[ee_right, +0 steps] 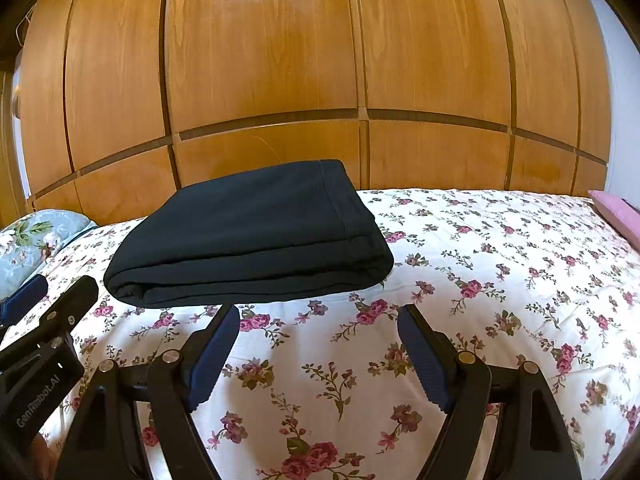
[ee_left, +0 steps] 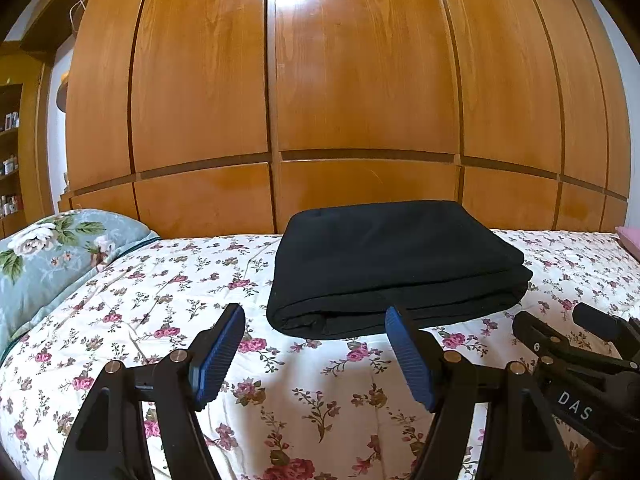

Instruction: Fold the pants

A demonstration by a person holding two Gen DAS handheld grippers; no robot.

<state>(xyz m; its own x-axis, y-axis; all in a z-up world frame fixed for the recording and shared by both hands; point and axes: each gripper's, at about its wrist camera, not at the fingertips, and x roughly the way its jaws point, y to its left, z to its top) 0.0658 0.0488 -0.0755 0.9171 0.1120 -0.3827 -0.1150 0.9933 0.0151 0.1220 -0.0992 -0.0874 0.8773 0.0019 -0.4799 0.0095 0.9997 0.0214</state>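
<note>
The black pants (ee_left: 396, 268) lie folded in a compact stack on the floral bedspread (ee_right: 480, 280), just ahead of both wide-spread, empty grippers, its long axis crosswise, nearer the left gripper (ee_left: 316, 356) than the right gripper (ee_right: 320, 356).

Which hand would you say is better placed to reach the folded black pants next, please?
Probably the left. The pants lie ahead of the open left gripper, their near edge just past its right fingertip. From the open right gripper they sit off to the left on the bedspread. Neither touches them.
</note>
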